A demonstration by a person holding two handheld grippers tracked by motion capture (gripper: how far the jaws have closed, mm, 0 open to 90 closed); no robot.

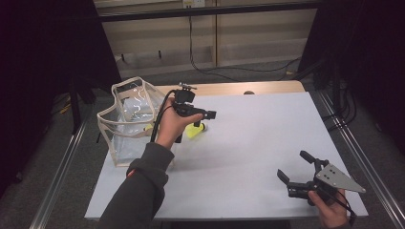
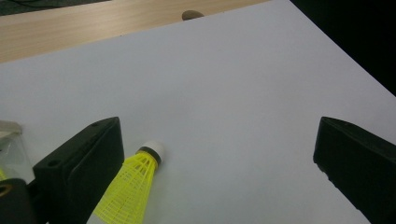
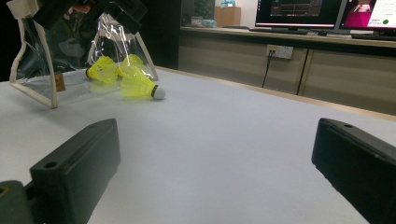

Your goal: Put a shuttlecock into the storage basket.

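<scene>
A yellow shuttlecock (image 1: 196,130) with a white cork lies on the white table sheet (image 1: 258,138), just right of a clear plastic bag (image 1: 129,119) with cream trim. My left gripper (image 1: 205,118) hovers over it, open. In the left gripper view the shuttlecock (image 2: 133,186) lies close beside the left jaw, cork pointing away, and the left gripper (image 2: 219,154) holds nothing. My right gripper (image 1: 292,164) stands open and empty near the front right corner. In the right gripper view, past the open right gripper (image 3: 215,154), that shuttlecock (image 3: 137,87) lies before the bag (image 3: 37,93), with another shuttlecock (image 3: 102,70) inside it.
A strip of bare wood (image 1: 239,88) runs along the table's far edge, with a small dark round spot (image 1: 248,92) on it. Metal rails flank the table. Cables lie on the floor behind. Monitors (image 3: 299,11) stand on a counter far off.
</scene>
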